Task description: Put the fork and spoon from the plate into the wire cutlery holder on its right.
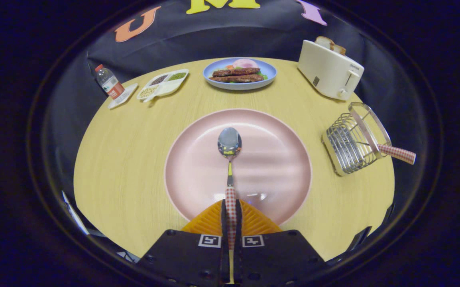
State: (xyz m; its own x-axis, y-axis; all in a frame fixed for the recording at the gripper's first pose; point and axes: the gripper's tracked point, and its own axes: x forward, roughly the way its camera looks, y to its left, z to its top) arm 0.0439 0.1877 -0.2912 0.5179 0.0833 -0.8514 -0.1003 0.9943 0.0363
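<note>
Fingers clamping spoon over plate, holder apparently containing fork

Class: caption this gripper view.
Gripper shut on spoon above pink plate; fork in wire holder.

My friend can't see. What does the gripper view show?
The gripper is shut on a spoon, jaws pinching its checked handle over a pink plate. To the right, a wire holder already has a checked handle sticking out; a toaster stands beyond.
</note>
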